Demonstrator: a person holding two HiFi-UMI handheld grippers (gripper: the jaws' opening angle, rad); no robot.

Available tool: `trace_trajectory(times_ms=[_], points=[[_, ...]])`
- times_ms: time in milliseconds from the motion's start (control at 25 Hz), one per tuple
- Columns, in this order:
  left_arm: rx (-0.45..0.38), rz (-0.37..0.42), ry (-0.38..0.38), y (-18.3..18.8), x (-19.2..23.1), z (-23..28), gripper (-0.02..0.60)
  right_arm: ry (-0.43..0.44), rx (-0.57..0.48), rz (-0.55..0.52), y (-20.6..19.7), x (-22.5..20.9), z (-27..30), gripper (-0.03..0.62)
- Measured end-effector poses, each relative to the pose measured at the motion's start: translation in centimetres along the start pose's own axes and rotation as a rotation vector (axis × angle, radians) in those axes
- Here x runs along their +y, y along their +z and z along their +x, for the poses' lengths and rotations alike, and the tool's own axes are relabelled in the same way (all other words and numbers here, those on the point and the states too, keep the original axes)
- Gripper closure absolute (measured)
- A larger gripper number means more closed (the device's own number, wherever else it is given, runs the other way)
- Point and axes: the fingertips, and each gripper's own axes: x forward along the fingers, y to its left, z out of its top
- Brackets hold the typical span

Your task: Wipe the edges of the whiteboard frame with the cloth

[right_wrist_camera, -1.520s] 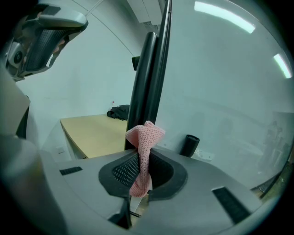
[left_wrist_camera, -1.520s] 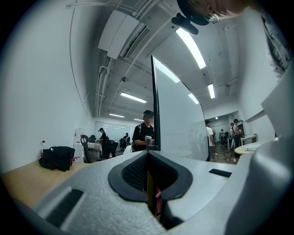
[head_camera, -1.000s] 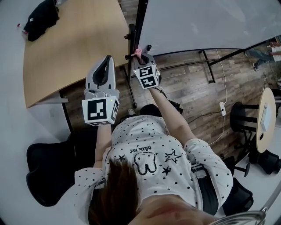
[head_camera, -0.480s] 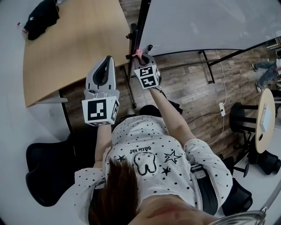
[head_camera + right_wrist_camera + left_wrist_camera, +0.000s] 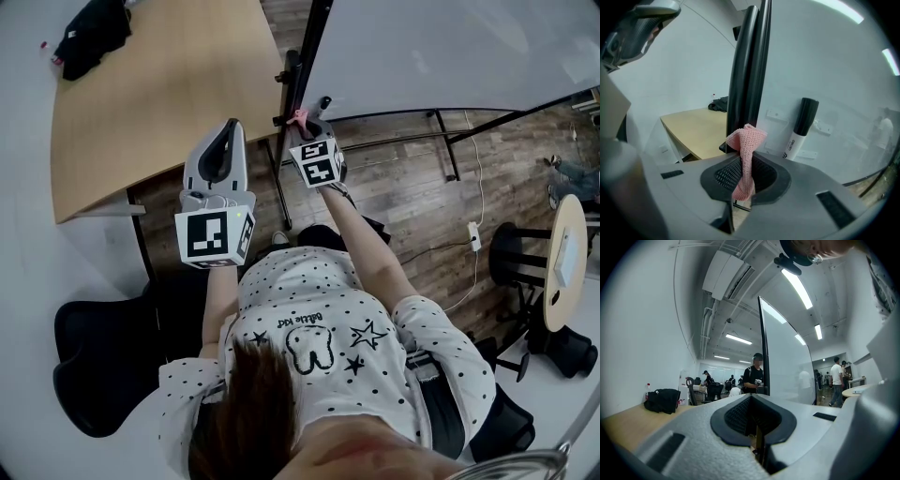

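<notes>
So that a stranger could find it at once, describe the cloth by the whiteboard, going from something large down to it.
Start at the big whiteboard and find its black upright frame edge. Close in front of that edge, the right claw pinches a narrow strip of cloth; it is the only pink, knitted thing there, unlike the black-capped marker beside it.

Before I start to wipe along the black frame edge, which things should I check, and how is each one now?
1. Pink knitted cloth clamped in right gripper jaws: ok.
2. Cloth touching black whiteboard frame: cannot tell, it sits just before it.
3. Left gripper away from frame, jaws shut, empty: ok.
4. Black-capped white marker out of wiping path: cannot tell, it stands close beside the frame.
</notes>
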Motion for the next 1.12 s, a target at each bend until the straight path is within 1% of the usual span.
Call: trace_trajectory(times_ms=[200,520,920,1120], points=[[0.005,0.0,0.005,-0.1,0.2,-0.1,0.566,0.006,0.029,0.009,-0.9,0.2,0.4,0.562],[0.016,0.003,0.005,-0.5,0.5,0.5,0.566,0.014,0.045,0.012,-1.9,0.2,1.3,0.562],[0.039,0.0,0.015,-1.2,1.0,1.0,0.566,0.03,0.11,0.021,-4.0,0.5,2.5,0.562],[0.046,-0.005,0.02,-1.5,1.2,1.1,0.566,0.034,0.112,0.02,-4.2,0.6,2.8,0.562]])
